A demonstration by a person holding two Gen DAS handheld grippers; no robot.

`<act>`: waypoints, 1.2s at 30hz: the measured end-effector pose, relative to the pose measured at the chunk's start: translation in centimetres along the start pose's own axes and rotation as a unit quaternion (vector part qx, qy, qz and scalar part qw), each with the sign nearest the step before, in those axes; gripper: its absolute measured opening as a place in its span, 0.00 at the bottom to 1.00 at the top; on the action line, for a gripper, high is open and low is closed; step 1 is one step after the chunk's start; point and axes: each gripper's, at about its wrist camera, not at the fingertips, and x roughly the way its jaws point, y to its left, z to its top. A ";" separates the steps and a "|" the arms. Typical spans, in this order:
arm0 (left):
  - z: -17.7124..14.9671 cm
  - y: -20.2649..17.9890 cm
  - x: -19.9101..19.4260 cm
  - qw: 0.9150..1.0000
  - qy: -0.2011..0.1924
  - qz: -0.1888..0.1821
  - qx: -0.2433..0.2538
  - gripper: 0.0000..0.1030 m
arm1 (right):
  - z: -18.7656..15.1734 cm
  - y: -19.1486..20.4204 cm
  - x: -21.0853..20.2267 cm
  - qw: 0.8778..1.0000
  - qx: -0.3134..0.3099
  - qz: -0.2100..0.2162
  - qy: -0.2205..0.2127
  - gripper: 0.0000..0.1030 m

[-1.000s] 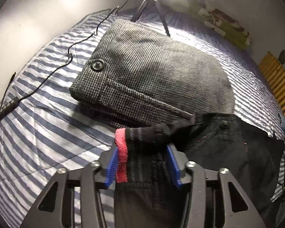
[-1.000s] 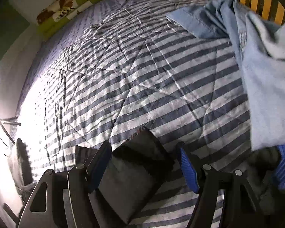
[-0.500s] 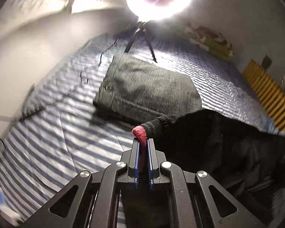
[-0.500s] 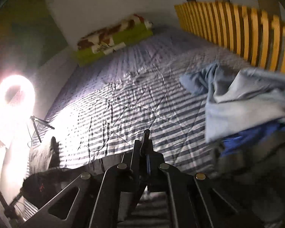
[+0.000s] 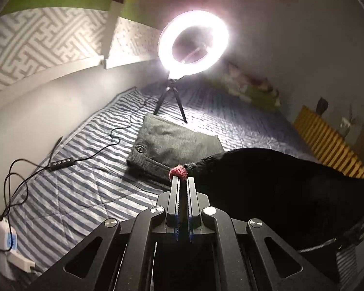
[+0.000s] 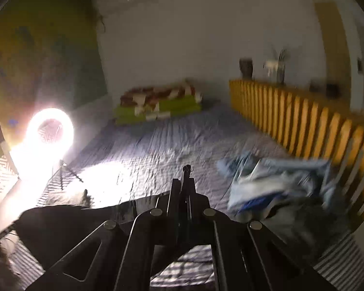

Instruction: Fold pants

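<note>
My left gripper [image 5: 182, 179] is shut on the red-edged cuff [image 5: 178, 171] of the black pants [image 5: 279, 181], which hang off to the right above the striped bed [image 5: 85, 189]. In the right wrist view my right gripper [image 6: 185, 181] is shut on a thin edge of the same black pants [image 6: 68, 223]; the dark cloth stretches away to the lower left, lifted off the bed [image 6: 157, 150].
A folded grey pair of pants [image 5: 174, 143] lies by the lit ring light [image 5: 193, 42] on its tripod, with a cable [image 5: 60, 165] trailing left. A heap of blue clothes [image 6: 279, 184] sits right, near a yellow slatted rail [image 6: 303, 121]. A green patterned pillow [image 6: 157, 104] lies far back.
Both grippers closed on the black pants, the left on the red cuff, and then rose, lifting the cloth off the bed. The views tilted up toward the walls and ring light.
</note>
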 end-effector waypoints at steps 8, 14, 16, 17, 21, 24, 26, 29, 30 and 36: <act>0.9 1.9 3.9 0.999 0.019 0.034 -0.011 0.04 | 1.9 2.4 3.1 1.000 -0.013 -0.017 -0.015 0.04; 0.5 2.0 11.7 0.992 0.047 0.120 -0.001 0.04 | 1.2 4.9 25.0 0.984 -0.059 0.039 0.163 0.20; -0.1 1.9 13.4 0.989 0.057 0.138 0.004 0.04 | -0.1 4.1 30.7 0.974 -0.026 0.039 0.220 0.23; -0.5 1.9 14.0 0.988 0.060 0.140 0.005 0.04 | -0.9 3.0 33.0 0.969 0.004 0.044 0.242 0.23; -1.3 1.9 14.8 0.987 0.062 0.150 0.022 0.04 | -3.5 -1.3 34.7 0.964 0.063 0.060 0.250 0.40; -1.4 1.9 14.7 0.987 0.061 0.149 0.023 0.04 | -6.7 -3.3 35.1 0.959 0.058 0.015 0.276 0.43; -1.4 1.8 14.8 0.986 0.062 0.151 0.023 0.04 | -8.9 -4.6 35.7 0.952 0.068 -0.011 0.298 0.43; -1.4 1.8 14.6 0.986 0.064 0.153 0.025 0.04 | -11.1 -6.6 36.7 0.941 0.106 -0.034 0.319 0.46; -1.4 1.7 14.6 0.986 0.065 0.153 0.027 0.04 | -11.6 -6.9 36.9 0.939 0.115 -0.035 0.323 0.47; -1.3 1.9 14.7 0.986 0.073 0.151 0.019 0.04 | -12.2 -4.6 37.3 0.942 0.074 -0.052 0.322 0.63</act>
